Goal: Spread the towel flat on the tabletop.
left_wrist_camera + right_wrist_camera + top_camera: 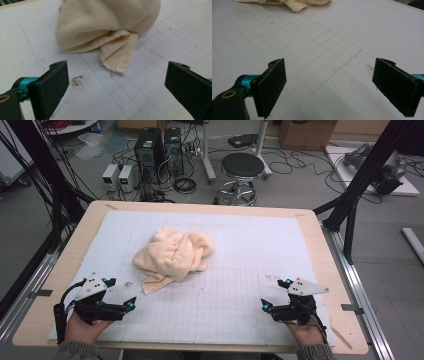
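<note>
A crumpled cream towel point(173, 254) lies in a heap on the white gridded mat point(235, 285), left of the middle. In the left gripper view the towel point(105, 25) has a folded corner hanging toward the camera. My left gripper point(122, 292) rests near the table's front left, open, nothing between its jaws, a short way in front of the towel; its own view shows it point(116, 87) wide apart. My right gripper point(275, 295) sits at the front right, open and empty point(329, 85), with the towel point(294, 3) far off at the top edge.
The mat covers a wooden table point(320, 235). A dark smudge point(77, 80) marks the mat near the left gripper. Behind the table stand a stool point(242, 170), computer towers point(150, 150) and cables on the floor. Black frame legs point(360, 175) rise at the right.
</note>
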Demonstrator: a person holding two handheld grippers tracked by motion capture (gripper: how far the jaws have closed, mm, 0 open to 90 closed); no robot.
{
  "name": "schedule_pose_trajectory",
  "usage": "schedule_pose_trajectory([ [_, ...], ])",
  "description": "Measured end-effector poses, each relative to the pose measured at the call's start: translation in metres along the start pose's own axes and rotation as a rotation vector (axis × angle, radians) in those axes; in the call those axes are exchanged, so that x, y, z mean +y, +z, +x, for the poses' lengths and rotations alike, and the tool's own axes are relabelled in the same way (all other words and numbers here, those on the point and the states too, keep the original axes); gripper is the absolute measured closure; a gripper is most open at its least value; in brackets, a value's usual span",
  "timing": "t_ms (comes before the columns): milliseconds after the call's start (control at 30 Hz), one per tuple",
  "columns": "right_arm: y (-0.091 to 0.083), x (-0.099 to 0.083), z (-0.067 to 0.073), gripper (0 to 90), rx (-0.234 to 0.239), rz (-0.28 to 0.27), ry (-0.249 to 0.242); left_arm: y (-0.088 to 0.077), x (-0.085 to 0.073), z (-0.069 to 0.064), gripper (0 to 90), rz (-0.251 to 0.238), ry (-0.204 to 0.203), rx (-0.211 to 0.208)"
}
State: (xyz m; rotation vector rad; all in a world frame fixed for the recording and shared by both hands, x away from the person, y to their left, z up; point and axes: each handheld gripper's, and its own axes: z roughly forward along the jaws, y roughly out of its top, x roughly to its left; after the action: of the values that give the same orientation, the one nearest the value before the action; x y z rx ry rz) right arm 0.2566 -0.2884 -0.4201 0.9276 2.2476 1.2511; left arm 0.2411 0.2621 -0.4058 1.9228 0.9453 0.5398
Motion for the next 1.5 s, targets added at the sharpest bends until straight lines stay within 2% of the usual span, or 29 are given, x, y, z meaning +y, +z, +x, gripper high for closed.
schedule_pose_trajectory([
  [700, 0.002, 0.0, 0.0, 11.2, 0.007, 0.004, -0.001, -0.001, 0.0, -0.001, 6.1, -0.005, 0.005, -0.008],
  [733, 0.003, 0.0, -0.001, 11.2, 0.006, -0.001, -0.014, -0.001, 0.0, -0.001, 6.1, -0.005, 0.004, -0.009],
  [1033, 0.007, 0.005, -0.002, 11.2, 0.03, -0.006, 0.002, 0.0, 0.0, -0.001, 6.1, -0.008, 0.004, -0.012],
  [1100, 0.008, 0.007, -0.001, 11.3, 0.035, -0.003, -0.001, 0.0, 0.0, 0.0, 6.2, -0.012, -0.006, -0.011],
  [1400, 0.015, 0.026, -0.004, 11.2, 0.043, -0.026, -0.018, 0.004, 0.004, 0.002, 7.5, -0.014, -0.003, -0.022],
  [1500, 0.025, 0.04, -0.002, 11.3, 0.059, -0.037, -0.039, 0.007, 0.007, 0.002, 8.8, -0.017, -0.001, -0.021],
])
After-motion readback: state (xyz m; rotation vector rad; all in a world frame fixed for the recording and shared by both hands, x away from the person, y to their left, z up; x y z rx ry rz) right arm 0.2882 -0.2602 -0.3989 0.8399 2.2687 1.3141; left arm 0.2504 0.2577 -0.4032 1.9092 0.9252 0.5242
